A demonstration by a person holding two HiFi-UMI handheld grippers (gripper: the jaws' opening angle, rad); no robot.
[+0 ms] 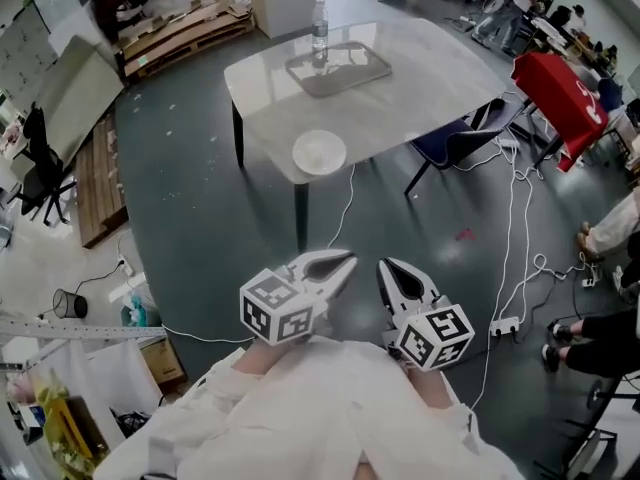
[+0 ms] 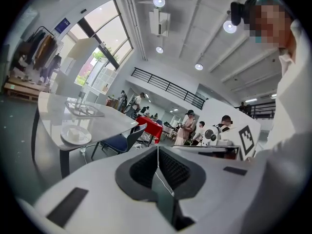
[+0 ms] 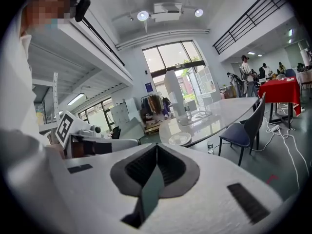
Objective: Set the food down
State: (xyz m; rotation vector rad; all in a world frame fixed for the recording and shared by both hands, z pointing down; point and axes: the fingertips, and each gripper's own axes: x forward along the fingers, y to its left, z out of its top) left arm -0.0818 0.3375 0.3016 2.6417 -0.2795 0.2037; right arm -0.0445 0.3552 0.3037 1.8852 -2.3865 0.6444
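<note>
Food sits on a plate, and both tools are empty.
A small white piece lies on the white plate at the near edge of the counter, so the setting down looks done to me, with nothing left to put down. The left tool and the right tool are both pressed closed with nothing in them. They hang side by side over the floor, well apart from the counter. The plate is far ahead of them, a little to the left. A tray and a bottle stand farther back.
</note>
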